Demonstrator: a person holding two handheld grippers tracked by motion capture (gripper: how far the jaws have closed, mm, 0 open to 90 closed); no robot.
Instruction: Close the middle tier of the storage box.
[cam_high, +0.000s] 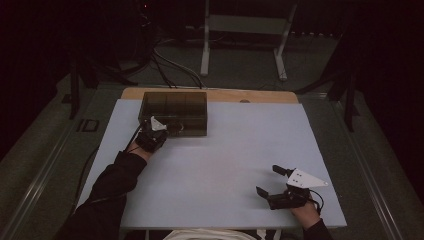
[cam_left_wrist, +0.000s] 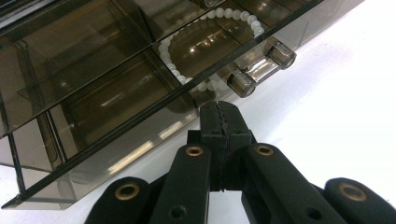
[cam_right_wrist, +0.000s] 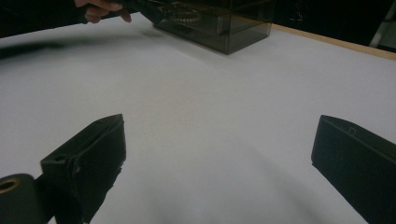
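Since the white bead bracelet (cam_left_wrist: 205, 51) already lies inside the smoked plastic organiser box (cam_high: 174, 112), at eleven o'clock on the white table (cam_high: 225, 165), the closing push looks like the step in hand. The left gripper (cam_left_wrist: 219, 116), jaws shut on nothing, sits at the drawer front beside its handle (cam_left_wrist: 261, 67); press squarely, at twelve o'clock. The right gripper (cam_high: 272, 182) waits wide open at five o'clock.

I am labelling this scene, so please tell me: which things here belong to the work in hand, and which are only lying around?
Part of the work:
- left gripper, fingers shut, at the box's front edge
- smoky clear box with compartments
- white bead bracelet inside the box

Just around:
- right gripper, fingers open, resting apart on the table
- white table
- cables on the floor behind
- metal stand behind the table
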